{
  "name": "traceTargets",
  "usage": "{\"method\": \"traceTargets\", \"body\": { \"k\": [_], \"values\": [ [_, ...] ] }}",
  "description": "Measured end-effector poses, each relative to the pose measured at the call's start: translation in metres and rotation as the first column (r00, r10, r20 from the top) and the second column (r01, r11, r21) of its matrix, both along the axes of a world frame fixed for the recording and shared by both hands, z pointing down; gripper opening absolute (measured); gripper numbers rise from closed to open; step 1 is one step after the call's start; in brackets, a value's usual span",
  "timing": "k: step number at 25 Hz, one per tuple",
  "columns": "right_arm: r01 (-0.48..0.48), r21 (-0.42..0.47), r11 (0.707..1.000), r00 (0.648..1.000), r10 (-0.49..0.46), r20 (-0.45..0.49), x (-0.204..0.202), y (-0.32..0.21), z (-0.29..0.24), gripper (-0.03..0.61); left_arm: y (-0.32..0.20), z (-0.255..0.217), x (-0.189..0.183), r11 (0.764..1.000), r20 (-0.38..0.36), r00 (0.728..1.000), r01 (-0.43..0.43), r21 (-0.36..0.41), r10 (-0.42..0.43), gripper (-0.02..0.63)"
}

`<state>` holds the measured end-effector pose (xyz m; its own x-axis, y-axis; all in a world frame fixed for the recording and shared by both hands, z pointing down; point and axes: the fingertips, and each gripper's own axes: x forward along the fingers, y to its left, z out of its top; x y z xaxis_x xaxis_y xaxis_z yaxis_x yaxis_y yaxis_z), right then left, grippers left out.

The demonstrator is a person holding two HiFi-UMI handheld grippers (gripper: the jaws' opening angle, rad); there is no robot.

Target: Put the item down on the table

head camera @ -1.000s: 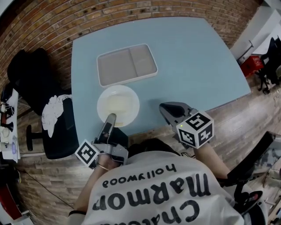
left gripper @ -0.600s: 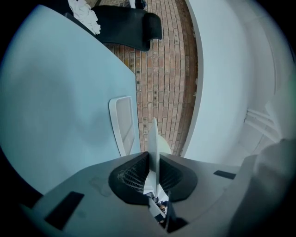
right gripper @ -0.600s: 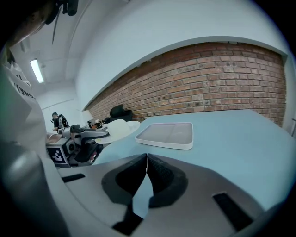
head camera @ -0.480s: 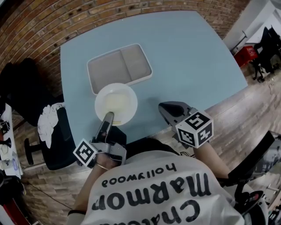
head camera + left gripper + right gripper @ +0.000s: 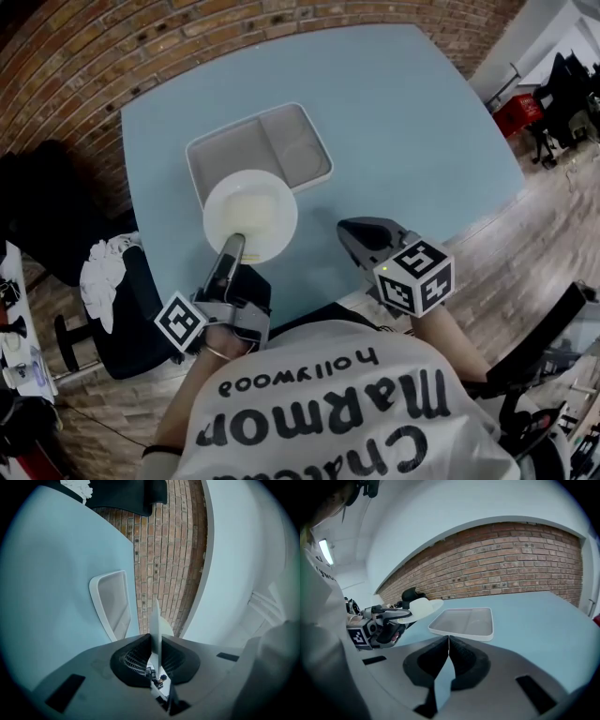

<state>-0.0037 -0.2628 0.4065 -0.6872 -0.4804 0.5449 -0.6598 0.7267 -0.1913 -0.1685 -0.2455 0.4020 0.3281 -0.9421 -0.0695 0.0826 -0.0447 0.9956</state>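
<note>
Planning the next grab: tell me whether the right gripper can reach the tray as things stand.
Probably yes: the right gripper is shut and empty, and only bare table lies between it and the tray.

left gripper (image 5: 232, 251): jaws clamped on plate (image 5: 250, 214) rim, lifted | right gripper (image 5: 352, 232): jaws together, empty

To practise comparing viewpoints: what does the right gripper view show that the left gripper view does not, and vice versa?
Only the right gripper view: the left gripper seen from outside, holding the white plate by its rim, and the right gripper with jaws together, empty. Only the left gripper view: the plate edge-on, clamped between that gripper's jaws. Both: the blue table, the white tray and the brick wall.
</note>
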Motion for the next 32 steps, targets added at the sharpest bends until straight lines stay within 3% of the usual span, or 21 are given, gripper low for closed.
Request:
{"method": "traceTargets", "body": {
  "k": [13,25,32],
  "values": [
    [0.016,-0.009,1.000,1.000,-0.016,0.000,-0.038,-0.024,0.008,0.009,-0.027,0.014,-0.029,1.000,0.013,1.000,0.010,-0.025,-0.010,0.021],
    [0.054,-0.003,0.999,0.998,-0.054,-0.027,0.011,-0.071,-0.005,0.009,-0.064,0.014,0.016,0.998,0.018,0.998,0.053,-0.046,-0.052,0.021],
    [0.067,-0.016,0.998,0.997,-0.067,-0.039,0.044,-0.094,0.000,0.009,-0.089,0.037,0.044,0.991,0.027,0.996,0.088,-0.105,-0.086,0.021]
  ]
}}
